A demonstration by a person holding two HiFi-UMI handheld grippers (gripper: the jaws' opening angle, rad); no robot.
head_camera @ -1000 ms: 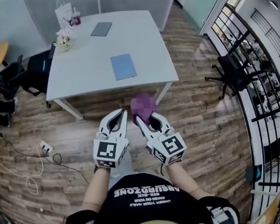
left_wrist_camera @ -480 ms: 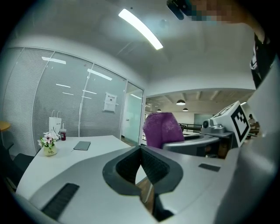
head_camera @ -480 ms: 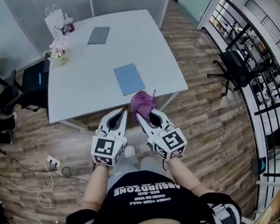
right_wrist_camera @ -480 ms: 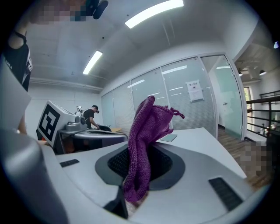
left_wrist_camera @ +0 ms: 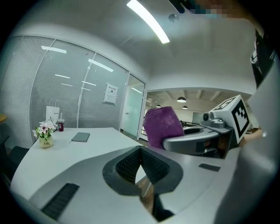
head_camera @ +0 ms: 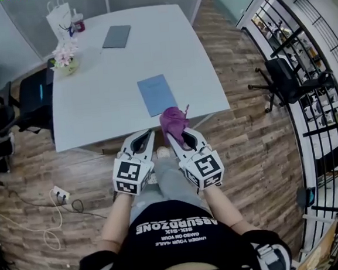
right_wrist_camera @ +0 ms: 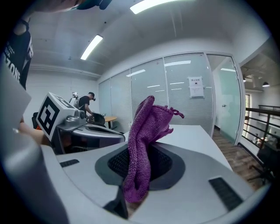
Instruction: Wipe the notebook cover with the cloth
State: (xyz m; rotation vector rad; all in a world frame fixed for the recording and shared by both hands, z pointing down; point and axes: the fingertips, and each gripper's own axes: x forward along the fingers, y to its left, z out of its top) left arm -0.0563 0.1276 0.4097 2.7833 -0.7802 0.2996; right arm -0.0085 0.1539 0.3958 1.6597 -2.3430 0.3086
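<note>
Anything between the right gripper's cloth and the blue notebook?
Nothing visible. The cloth, clamped in the right gripper, is at the near edge of the table; only bare tabletop separates it from the blue notebook.

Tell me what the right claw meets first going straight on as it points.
Likely the white table's near edge, with the blue notebook just beyond. The right claw, shut on the purple cloth, may instead pass above the tabletop; height is unclear.
</note>
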